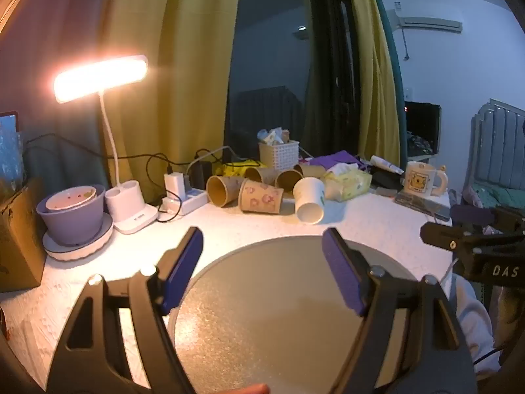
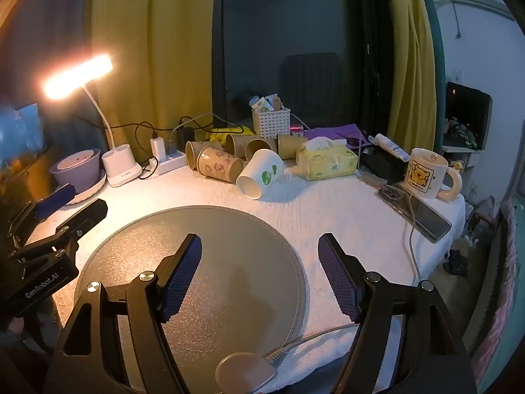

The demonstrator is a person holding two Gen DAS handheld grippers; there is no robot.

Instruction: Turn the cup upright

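A white paper cup (image 1: 309,199) (image 2: 260,173) with a green print lies on its side, mouth toward me, at the back of the table. Beside it lies a brown patterned cup (image 1: 261,196) (image 2: 219,165), with several plain brown cups (image 1: 221,189) (image 2: 259,146) on their sides behind. My left gripper (image 1: 262,246) is open and empty above the round grey mat (image 1: 279,312). My right gripper (image 2: 259,252) is open and empty above the same mat (image 2: 197,262). Both are well short of the cups.
A lit desk lamp (image 1: 98,77) and a purple bowl (image 1: 72,213) stand at the left. A power strip (image 1: 183,202), white basket (image 1: 279,154), tissue pack (image 2: 325,161), cartoon mug (image 2: 426,172) and phone (image 2: 423,215) lie around the cups.
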